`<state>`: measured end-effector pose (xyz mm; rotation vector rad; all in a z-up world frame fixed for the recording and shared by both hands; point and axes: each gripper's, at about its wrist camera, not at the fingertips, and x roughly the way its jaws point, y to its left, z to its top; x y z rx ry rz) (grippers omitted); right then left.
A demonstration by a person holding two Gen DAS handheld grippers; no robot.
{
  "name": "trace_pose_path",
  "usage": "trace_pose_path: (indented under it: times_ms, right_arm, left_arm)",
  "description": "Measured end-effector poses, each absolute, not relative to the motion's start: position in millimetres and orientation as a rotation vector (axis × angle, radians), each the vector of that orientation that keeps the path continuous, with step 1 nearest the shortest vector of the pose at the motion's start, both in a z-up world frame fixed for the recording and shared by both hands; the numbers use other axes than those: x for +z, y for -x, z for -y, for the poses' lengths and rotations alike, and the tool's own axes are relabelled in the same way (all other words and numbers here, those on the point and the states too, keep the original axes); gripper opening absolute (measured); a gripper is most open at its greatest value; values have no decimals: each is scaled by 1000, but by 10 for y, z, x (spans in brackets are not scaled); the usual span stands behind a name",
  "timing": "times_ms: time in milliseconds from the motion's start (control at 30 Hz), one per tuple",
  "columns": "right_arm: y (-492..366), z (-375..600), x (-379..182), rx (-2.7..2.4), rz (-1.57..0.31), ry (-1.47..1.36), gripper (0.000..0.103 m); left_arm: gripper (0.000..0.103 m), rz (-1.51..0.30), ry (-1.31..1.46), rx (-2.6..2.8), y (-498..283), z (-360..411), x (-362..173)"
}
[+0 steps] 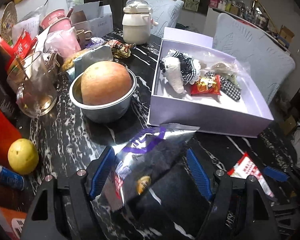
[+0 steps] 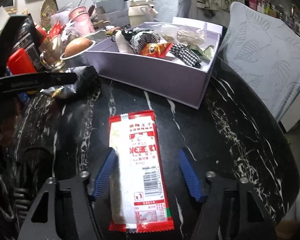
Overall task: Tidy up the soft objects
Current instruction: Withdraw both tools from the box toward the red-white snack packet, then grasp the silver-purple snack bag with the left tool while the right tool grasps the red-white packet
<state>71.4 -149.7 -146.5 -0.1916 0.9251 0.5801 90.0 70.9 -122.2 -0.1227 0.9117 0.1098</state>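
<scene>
A lilac box (image 1: pixel 210 114) stands on the black marble table and holds a white plush toy (image 1: pixel 175 70), checked cloth pieces (image 1: pixel 229 87), a small red snack packet (image 1: pixel 206 86) and clear bags. It also shows in the right wrist view (image 2: pixel 160 76). My left gripper (image 1: pixel 150 173) is open around a silver-and-purple snack bag (image 1: pixel 150 160) lying in front of the box. My right gripper (image 2: pixel 147 173) is open, its fingers either side of a red-and-white snack packet (image 2: pixel 139 170) flat on the table.
A metal bowl (image 1: pixel 106 108) with a round orange fruit, a glass mug (image 1: pixel 34 92), a yellow fruit (image 1: pixel 23 156), a cream kettle (image 1: pixel 137 24) and cluttered packets fill the left and back. Grey cushioned chairs (image 2: pixel 269 50) stand past the table's right edge.
</scene>
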Motion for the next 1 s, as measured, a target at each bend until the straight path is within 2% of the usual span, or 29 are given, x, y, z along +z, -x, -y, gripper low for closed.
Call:
trace_pose_path:
  times_ms: [100, 333, 400, 533, 567, 1000]
  right_arm:
    - [-695, 1478, -1448, 612, -924, 192, 43]
    - [-716, 1516, -1434, 603, -933, 192, 43]
    - [-705, 1559, -1430, 600, -934, 195, 43]
    - [-693, 1683, -1437, 582, -944, 171, 43]
    - [-687, 1717, -1439, 577, -947, 162, 43]
    - [-562, 2159, -1413, 502, -949, 109, 43]
  left_arm:
    - [74, -906, 89, 97, -933, -690, -1250]
    - [74, -978, 153, -7, -1001, -628, -1424]
    - [70, -982, 167, -30, -977, -571, -1456]
    - [48, -973, 161, -68, -899, -401, -1451]
    - [46, -973, 161, -71, -891, -366, -1453]
    - [43, -1002, 141, -128, -442, 87, -1430]
